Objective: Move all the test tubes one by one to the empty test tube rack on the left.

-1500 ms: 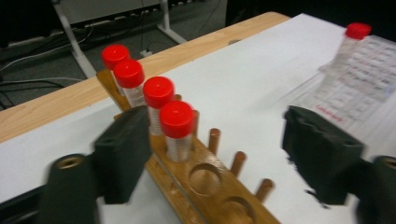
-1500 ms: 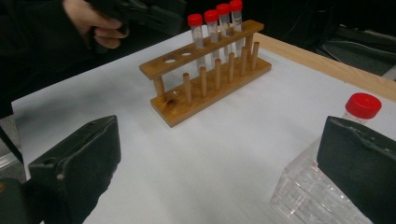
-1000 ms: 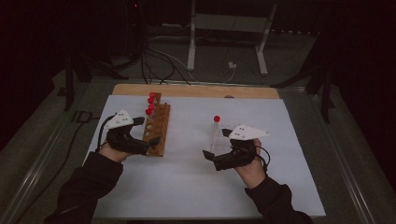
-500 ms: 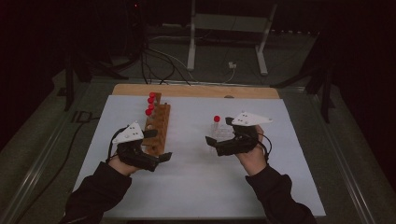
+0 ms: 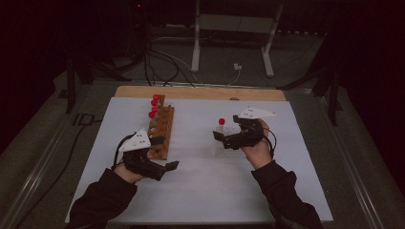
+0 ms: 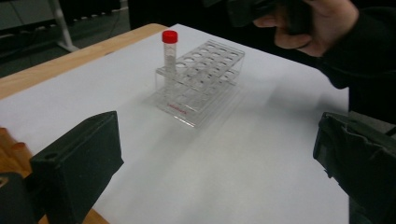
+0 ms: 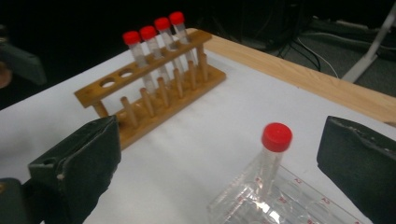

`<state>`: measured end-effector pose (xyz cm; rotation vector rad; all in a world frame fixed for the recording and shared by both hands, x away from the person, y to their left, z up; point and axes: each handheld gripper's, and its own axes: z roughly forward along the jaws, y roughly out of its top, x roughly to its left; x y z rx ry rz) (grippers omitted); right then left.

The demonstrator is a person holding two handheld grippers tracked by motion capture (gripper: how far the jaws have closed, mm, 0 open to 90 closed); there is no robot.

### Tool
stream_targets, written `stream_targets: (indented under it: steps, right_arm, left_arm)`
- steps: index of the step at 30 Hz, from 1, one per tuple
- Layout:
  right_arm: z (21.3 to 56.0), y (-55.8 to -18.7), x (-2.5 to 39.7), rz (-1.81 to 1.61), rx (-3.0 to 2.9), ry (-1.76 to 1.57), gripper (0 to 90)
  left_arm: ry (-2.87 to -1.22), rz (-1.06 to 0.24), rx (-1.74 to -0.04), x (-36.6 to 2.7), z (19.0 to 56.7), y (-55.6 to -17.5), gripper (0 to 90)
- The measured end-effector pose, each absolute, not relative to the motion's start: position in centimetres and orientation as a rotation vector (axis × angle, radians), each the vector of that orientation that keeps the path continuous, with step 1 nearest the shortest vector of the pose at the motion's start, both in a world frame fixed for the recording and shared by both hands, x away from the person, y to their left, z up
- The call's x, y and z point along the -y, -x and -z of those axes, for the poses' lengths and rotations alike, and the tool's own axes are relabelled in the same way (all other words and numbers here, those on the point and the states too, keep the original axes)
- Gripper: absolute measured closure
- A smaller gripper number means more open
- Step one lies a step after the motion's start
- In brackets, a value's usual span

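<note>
One red-capped tube (image 7: 275,154) stands in the clear rack (image 6: 201,84) between the right gripper's (image 5: 224,139) open, empty jaws.

A wooden table (image 5: 200,92) runs across the middle of the high view, almost wholly covered by a white sheet (image 5: 205,191) that leaves a strip of wood bare along the far edge. On the sheet, left of centre, stands a wooden tube rack (image 5: 161,131) holding red-capped tubes (image 5: 154,108) at its far end. Right of centre stands a clear plastic rack (image 5: 225,141) with one red-capped tube (image 5: 221,125) upright at its far left corner.

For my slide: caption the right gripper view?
Open right gripper above capped tube in clear rack; wooden rack beyond.
</note>
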<state>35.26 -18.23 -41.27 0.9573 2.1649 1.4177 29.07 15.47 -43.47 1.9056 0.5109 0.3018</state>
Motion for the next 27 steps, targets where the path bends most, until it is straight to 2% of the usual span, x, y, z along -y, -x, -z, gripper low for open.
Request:
stream_targets:
  steps: [15, 16, 19, 21, 23, 27]
  right_arm:
    - [43.9, -37.4, 18.8, -1.228, -2.182, -1.081, 0.9]
    - [44.0, -37.5, 18.8, -1.217, -2.191, -1.081, 5.4]
    - [44.5, -37.7, 18.6, -1.177, -2.188, -1.097, 8.1]
    - [44.8, -37.9, 18.5, -1.149, -2.184, -1.108, 14.7]
    - [45.0, -38.1, 18.2, -1.121, -2.192, -1.107, 16.9]
    - [45.5, -38.4, 17.9, -1.067, -2.211, -1.088, 33.6]
  left_arm:
    - [-1.915, -0.295, -0.502, -15.2, 43.5, -28.9, 1.9]
    - [-1.92, -0.297, -0.499, -15.2, 43.5, -28.9, 1.9]
    - [-1.924, -0.295, -0.5, -15.2, 43.6, -28.9, 1.9]
    - [-1.924, -0.291, -0.496, -15.2, 43.6, -28.9, 1.9]
    - [-1.92, -0.295, -0.498, -15.2, 43.6, -28.9, 1.9]
    - [-1.917, -0.293, -0.498, -15.2, 43.5, -28.9, 1.9]
